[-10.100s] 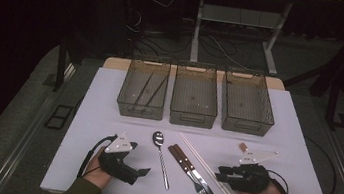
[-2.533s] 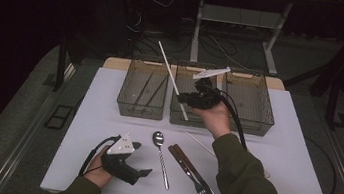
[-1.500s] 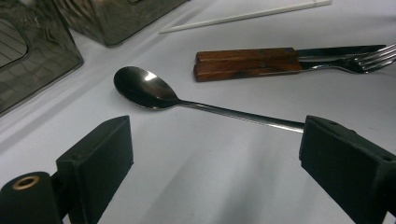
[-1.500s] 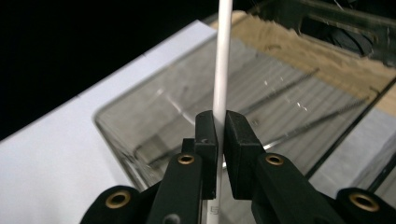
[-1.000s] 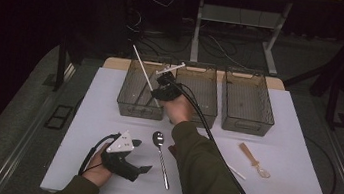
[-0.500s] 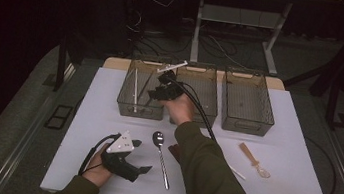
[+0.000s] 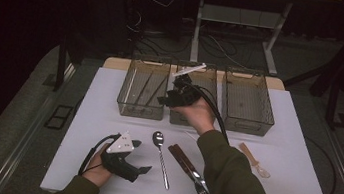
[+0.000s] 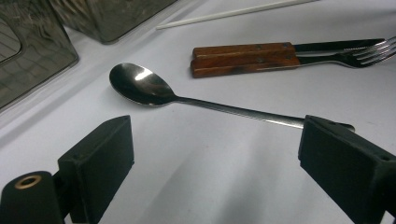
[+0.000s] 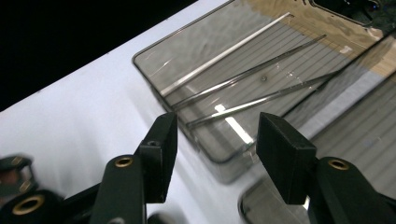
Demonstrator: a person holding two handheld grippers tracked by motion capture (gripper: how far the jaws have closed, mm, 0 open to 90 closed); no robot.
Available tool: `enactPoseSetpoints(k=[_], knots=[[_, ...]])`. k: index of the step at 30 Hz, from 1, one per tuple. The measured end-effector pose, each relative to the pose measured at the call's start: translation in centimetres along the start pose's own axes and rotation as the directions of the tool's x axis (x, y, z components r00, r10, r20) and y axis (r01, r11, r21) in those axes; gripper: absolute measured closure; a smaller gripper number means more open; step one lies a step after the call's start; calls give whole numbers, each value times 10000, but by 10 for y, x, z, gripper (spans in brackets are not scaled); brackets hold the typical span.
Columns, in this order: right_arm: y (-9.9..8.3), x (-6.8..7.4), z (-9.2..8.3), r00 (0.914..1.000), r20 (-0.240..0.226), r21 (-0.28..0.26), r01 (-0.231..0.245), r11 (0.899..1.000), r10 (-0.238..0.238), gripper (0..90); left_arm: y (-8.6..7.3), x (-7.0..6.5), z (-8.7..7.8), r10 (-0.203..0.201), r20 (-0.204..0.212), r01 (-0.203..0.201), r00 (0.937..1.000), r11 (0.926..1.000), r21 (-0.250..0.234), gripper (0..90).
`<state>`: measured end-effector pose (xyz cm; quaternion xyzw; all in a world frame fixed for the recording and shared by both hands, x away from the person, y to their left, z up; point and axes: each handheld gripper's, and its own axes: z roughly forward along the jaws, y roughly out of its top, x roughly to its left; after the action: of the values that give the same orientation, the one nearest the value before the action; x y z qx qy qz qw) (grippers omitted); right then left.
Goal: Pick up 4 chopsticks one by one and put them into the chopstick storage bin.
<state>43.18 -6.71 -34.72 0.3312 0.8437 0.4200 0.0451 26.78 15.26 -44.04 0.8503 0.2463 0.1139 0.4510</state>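
Below my right tool (image 9: pixel 217 135), just ahead of it, sits the left bin (image 9: pixel 140 63). Three thin rods (image 9: pixel 243 77) lie flat inside, lengthwise and side by side. The jaws have just been opening, they stand apart, and nothing's between them, so the drop looks done.

Next pick, I'd say, is back on my side of the desk (image 8: pixel 196 186). One white stick (image 8: pixel 233 11) lies behind the right tool, near my forearm, slanting across.

My left tool (image 8: pixel 217 140) rests on the desk, jaws wide and empty. The spoon (image 8: pixel 140 86) lies right ahead, its handle crossing in front of both jaws, so that hand is nearer.

Count: three bins, three rods binned, one stick, one spoon, one knife (image 8: pixel 243 49), one fork (image 8: pixel 373 46) and one pale flat spoon (image 7: pixel 254 160).
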Motion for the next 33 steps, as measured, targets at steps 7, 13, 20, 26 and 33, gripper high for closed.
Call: enactPoseSetpoints(k=[7, 13, 20, 26, 33], knots=[[-19, -1, -29, 9995, -123, 43, 282, 9996, -281, 475, -1, 0, 0, -64, 18, 64, 10000, 10000, -29, 90], [-41, -6, -52, 9993, -114, 179, 350, 9992, -348, 470, -1, 1, 0, 8, 22, -9, 10000, 10000, 72, 90], [-69, -15, -75, 9992, -54, 218, 387, 9990, -385, 470, -1, 1, 0, -35, 1, 35, 10000, 10000, 46, 90], [-94, -22, -89, 9990, 134, 450, 431, 9981, -438, 469, -1, 0, 0, -50, 6, 50, 10000, 10000, 40, 90], [-125, -30, -104, 9995, 219, 485, 217, 9986, -228, 469, -1, 0, 1, -59, 24, 58, 10000, 10000, 48, 90]])
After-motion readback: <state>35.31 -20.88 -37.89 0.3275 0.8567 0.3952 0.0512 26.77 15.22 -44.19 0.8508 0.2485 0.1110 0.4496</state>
